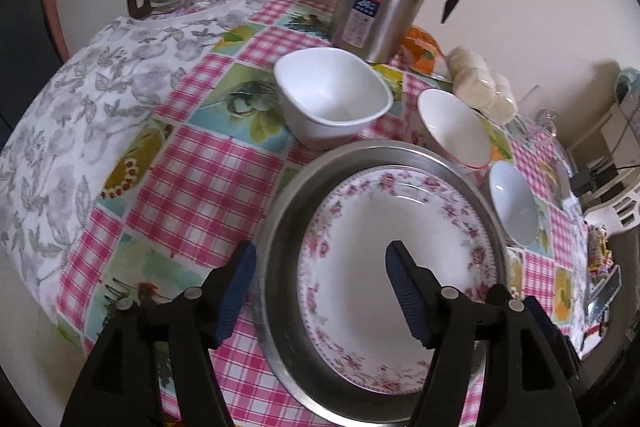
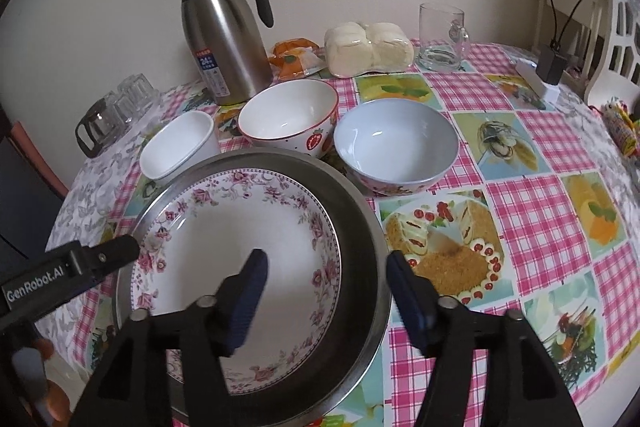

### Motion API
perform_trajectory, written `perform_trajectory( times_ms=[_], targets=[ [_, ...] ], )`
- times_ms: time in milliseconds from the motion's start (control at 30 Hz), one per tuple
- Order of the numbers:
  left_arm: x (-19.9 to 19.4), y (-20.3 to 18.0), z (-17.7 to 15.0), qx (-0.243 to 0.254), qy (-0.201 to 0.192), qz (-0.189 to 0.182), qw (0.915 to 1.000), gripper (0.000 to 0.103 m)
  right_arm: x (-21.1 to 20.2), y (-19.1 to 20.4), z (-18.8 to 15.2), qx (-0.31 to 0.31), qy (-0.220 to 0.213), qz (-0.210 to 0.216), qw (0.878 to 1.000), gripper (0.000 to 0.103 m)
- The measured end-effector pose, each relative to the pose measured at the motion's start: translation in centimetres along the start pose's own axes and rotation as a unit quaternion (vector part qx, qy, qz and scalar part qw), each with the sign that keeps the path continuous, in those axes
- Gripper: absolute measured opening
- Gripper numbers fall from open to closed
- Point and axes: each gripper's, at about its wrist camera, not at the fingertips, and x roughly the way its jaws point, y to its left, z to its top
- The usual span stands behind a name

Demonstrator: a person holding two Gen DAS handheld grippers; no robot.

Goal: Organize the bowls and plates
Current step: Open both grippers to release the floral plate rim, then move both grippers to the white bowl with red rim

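Both your grippers, left (image 1: 320, 291) and right (image 2: 326, 291), are spread, holding nothing. A floral plate (image 2: 236, 247) lies in a steel tray (image 2: 360, 247); three bowls sit beyond.

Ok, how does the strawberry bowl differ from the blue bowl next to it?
The strawberry bowl is white inside with a red rim and a strawberry print outside; the blue bowl is pale blue inside with a floral outside. The strawberry bowl sits nearer the thermos. Both are round, upright, empty and behind the metal tray.
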Motion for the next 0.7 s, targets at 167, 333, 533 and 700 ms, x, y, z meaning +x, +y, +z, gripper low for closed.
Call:
perform_trajectory(
  times_ms=[167, 333, 533, 700],
  targets=[
    [0.5, 0.9, 0.0, -0.01, 0.001, 0.026, 0.9996, 0.08, 0.2, 0.2, -0.1, -0.013, -0.002, -0.004, 1.0, 0.084],
    [0.4, 1.4, 0.1, -0.016, -0.011, 0.04, 0.999, 0.082, 0.1, 0.3, -0.1, -0.018, -0.007, -0.006, 1.0, 0.091],
    [0.2, 1.8, 0.2, -0.02, -0.025, 0.048, 0.9983, 0.093, 0.2, 0.5, -0.1, -0.024, -0.011, -0.006, 1.0, 0.1],
    [0.2, 1.8, 0.2, -0.017, -0.033, 0.064, 0.9973, 0.098, 0.1, 0.6, -0.2, -0.027, -0.014, -0.008, 1.0, 0.103]
  ],
)
